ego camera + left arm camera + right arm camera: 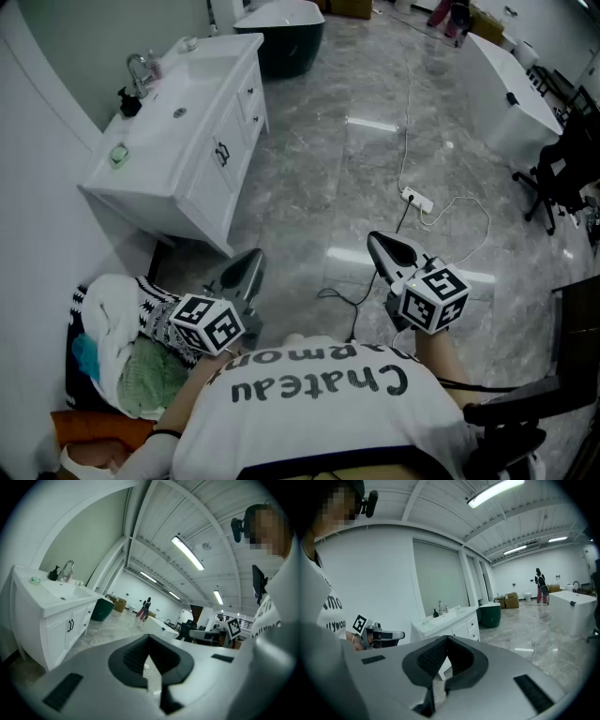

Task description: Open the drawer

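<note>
A white vanity cabinet (192, 155) with a sink and tap stands against the wall at the upper left of the head view. Its front carries small drawers (251, 94) and doors with dark handles (222, 153). The vanity (56, 616) also shows at the left of the left gripper view, and further off (454, 620) in the right gripper view. My left gripper (253, 257) hangs above the floor, well short of the cabinet, jaws shut and empty (149, 636). My right gripper (375, 240) is held beside it to the right, also shut on nothing (447, 638).
A power strip (418, 200) with trailing white cable lies on the glossy grey floor ahead. A dark green tub (281, 42) stands beyond the vanity, a white bathtub (516, 94) and a black chair (562, 178) at right. A pile of clothes (122, 347) lies by my left side.
</note>
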The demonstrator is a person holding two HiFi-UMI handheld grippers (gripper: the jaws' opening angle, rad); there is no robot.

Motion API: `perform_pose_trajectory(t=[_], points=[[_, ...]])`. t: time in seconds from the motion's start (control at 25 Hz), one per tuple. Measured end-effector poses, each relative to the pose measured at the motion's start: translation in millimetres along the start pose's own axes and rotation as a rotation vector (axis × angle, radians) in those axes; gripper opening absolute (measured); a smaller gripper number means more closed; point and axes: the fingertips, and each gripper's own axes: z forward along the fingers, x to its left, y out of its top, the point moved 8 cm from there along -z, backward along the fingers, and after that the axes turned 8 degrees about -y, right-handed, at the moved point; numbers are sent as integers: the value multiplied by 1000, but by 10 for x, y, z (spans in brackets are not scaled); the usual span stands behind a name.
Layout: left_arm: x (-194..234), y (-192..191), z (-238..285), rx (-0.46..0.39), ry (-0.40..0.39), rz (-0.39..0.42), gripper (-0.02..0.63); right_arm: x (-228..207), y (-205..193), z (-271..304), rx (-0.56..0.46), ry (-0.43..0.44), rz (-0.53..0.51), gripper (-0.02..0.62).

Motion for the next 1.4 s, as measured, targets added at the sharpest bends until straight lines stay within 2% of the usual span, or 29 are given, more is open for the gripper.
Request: perform_pose_trajectory(t=[0.28,0.52,0.68,0.8,0.92,1.08,1.16,1.32,1.4], points=[[65,34,-27,2,-3,12,8,70,44,40,-2,-7,-27,10],[234,129,-117,-12,-23,14,8,182,55,182,-10,-7,19,11],[302,254,-184,-77,-121,76,8,261,75,314,-48,-6,65,11],[366,310,-191,-95,-197,142,8,348,61,386,-79,-7,82,11],[521,371,-74,-90,-269,140,8,352,58,462,-97,-8,114,11],[670,487,112,-69,-311,173,8,278,91,598,-33,-23,123,11],[757,529,236,-66,-310,176,6,200,84,717,1,-22,131,11],[1096,529,568,-41,-235,82,8,-56,91,1120,25,-31,121,11],[1284,546,783,-21,-207,80,8,-246,151,1364,34,-31,106,11]])
